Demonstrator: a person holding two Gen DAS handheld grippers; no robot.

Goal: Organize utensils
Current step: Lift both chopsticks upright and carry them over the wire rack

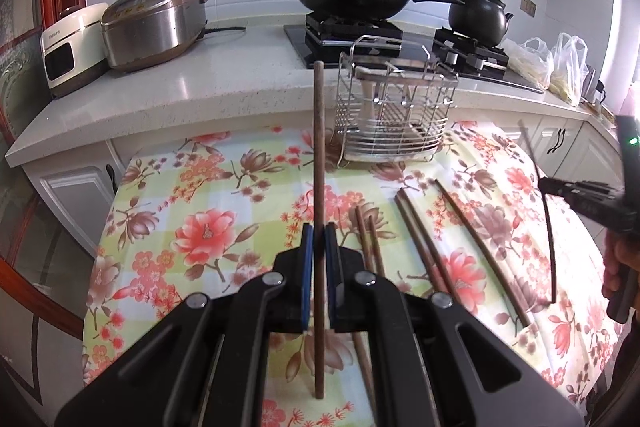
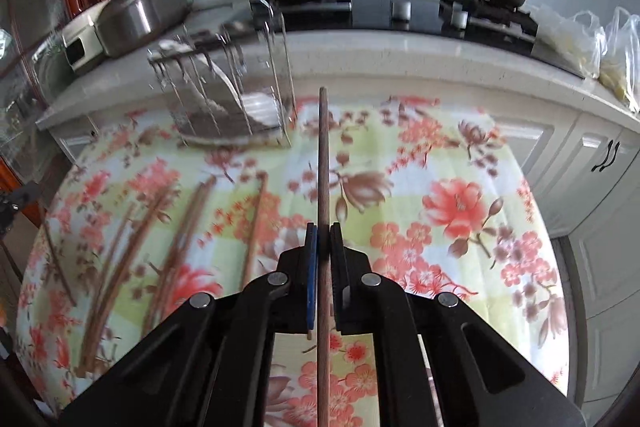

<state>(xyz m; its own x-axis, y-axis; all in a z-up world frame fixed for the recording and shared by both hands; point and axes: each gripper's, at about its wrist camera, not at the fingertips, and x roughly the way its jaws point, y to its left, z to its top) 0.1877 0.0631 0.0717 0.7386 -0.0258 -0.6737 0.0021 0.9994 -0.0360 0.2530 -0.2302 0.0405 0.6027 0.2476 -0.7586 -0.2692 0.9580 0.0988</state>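
- Wooden chopstick [image 1: 319, 187] clamped in the left gripper [image 1: 319, 247] fingers, above the floral surface [image 1: 180, 195].
- Right gripper [image 2: 324, 247] fingers clamp another chopstick [image 2: 324, 167].
- Loose chopsticks [image 1: 420, 247] lie near; wire rack [image 1: 394, 115] stands far.

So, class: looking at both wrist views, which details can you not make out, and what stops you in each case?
- Left wrist view: the contents of the wire rack; its bars cross them.
- Right wrist view: how many loose chopsticks lie on the cloth; motion blur smears them.
- Left wrist view: the right gripper; the frame edge cuts it off.
- Right wrist view: the lower end of the held chopstick; it leaves the frame.
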